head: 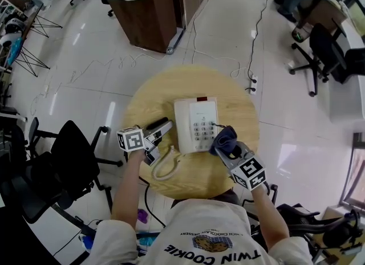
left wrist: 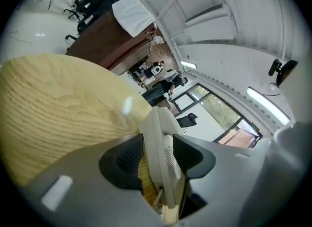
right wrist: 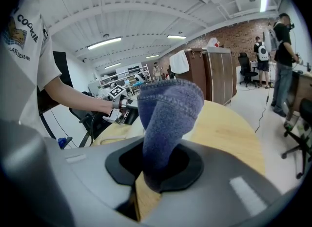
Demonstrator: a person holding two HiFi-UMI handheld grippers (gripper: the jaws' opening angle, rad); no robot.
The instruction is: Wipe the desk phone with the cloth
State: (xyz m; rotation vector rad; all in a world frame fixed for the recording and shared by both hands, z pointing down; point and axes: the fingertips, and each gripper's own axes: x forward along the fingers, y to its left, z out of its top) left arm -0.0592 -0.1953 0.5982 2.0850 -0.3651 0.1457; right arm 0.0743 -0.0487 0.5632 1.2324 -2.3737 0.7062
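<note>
A white desk phone [head: 194, 122] sits in the middle of a round wooden table [head: 171, 87]. Its white handset [head: 161, 131] is off the cradle, just left of the base, and my left gripper [head: 157, 138] is shut on it. In the left gripper view the handset [left wrist: 163, 143] stands edge-on between the dark pads [left wrist: 122, 160]. A coiled cord [head: 165, 170] trails from it toward the table's near edge. My right gripper [head: 227, 149] is shut on a folded blue cloth [head: 224, 138] that rests against the phone's right side by the keypad. That cloth [right wrist: 168, 109] sticks up out of the right gripper [right wrist: 158, 165].
Black office chairs [head: 68, 155] stand left of the table and another one [head: 322, 53] at the far right. A brown cabinet [head: 154, 7] is behind the table. A power strip [head: 252, 81] and cables lie on the floor. A person [right wrist: 282, 60] stands far off.
</note>
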